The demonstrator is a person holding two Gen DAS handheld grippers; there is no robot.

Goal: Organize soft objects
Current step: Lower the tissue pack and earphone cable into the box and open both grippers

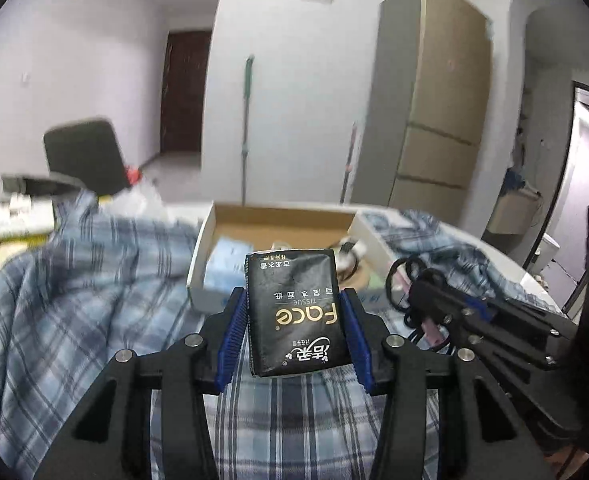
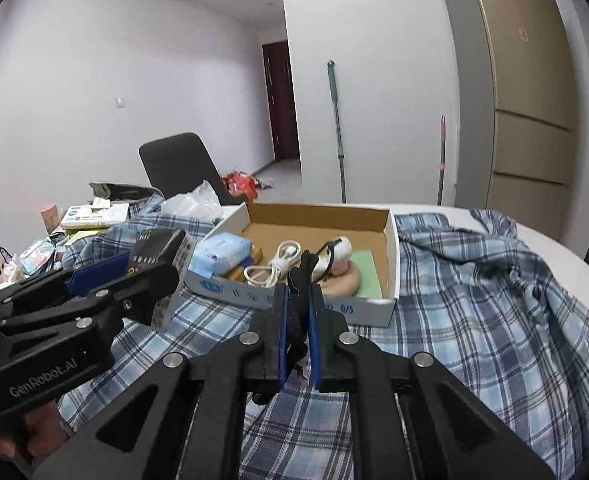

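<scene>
- Shirt (image 2: 474,280), the checked blue one, lay rumpled across the bench (image 2: 566,252) under everything; a claw dipping low could have snagged a fold and dragged the box along with it.
- Box (image 2: 390,240), open cardboard, sat on the shirt and was already fairly full, with a blue pack (image 2: 222,254), a white cable (image 2: 276,266) and a round tan item inside. Anything set on that heap might have slid off, or tipped out over the low front wall.
- Tissue pack (image 1: 296,312), black and soft, was gripped by its sides in the left claw (image 1: 294,332), held up just short of the box's near wall. I judged that the soft pack could buckle under a hard squeeze or slip if the grip eased, landing on the shirt instead of in the box.
- Right claw (image 2: 297,340) was clenched on a thin black bundle (image 2: 300,300), perhaps bands or cords; what it was could not be told. Its loose loops (image 1: 404,280) hung free and could have caught on the box edge or the cable.
- Both claws hovered close together before the box, so a shared approach risked a knock between them.
</scene>
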